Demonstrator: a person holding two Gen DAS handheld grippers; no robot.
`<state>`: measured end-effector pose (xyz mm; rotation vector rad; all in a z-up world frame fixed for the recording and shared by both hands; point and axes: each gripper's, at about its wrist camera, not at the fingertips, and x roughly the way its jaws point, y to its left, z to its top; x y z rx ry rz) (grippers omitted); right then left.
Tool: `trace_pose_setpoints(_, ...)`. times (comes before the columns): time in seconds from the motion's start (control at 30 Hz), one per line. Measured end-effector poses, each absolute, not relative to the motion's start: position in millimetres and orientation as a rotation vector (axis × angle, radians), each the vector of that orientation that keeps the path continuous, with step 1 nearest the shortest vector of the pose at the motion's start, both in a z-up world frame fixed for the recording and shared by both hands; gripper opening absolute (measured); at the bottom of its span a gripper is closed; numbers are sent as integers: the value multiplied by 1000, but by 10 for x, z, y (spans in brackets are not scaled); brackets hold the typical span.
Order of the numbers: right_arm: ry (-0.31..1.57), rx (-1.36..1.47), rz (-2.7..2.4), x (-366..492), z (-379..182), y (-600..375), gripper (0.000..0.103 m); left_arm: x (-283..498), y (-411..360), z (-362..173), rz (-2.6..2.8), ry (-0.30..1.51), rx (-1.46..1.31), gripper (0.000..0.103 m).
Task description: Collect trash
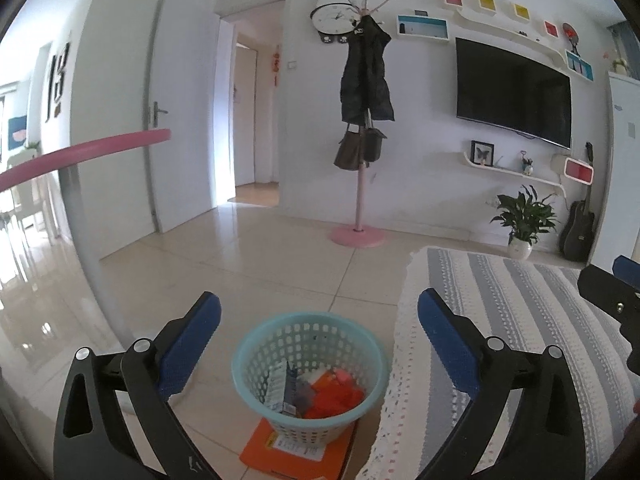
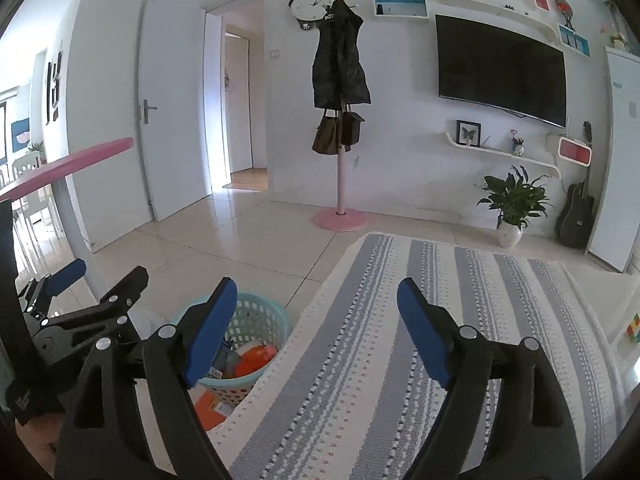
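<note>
A light blue perforated basket stands on the tiled floor beside a striped rug, on top of an orange flat packet. Inside it lie orange wrappers and a blue-white packet. My left gripper is open and empty, hovering just above the basket. My right gripper is open and empty over the rug, with the basket to its lower left. The left gripper shows at the left of the right wrist view.
A pink-topped table with a grey leg stands at the left. A pink coat stand with a dark coat and bags stands by the far wall. A potted plant, a guitar and a wall television are at the right. A colourful cube lies right of the rug.
</note>
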<state>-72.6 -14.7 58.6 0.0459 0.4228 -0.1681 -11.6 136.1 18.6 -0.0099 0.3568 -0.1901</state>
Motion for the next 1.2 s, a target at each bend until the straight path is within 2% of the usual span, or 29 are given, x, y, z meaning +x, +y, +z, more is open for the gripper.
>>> trace_pose_setpoints(0.13, 416, 84, -162, -735, 598, -170, 84, -80, 1416, 165, -212, 386, -25, 96)
trace_pose_setpoints(0.4, 400, 128, -154, -797, 641, -229, 85, -36, 1584, 120, -203, 409, -80, 96)
trace_pose_setpoints(0.5, 413, 138, -142, -778, 628, -231, 92, 2, 1610, 109, -235, 438, -123, 95)
trace_pose_setpoints(0.67, 402, 134, -177, -807, 622, -252, 95, 4, 1638, 92, -232, 440, -131, 96)
trace_pose_setpoints(1.2, 418, 142, -213, -808, 549, -375, 95, 41, 1561, 72, -268, 458, -124, 95)
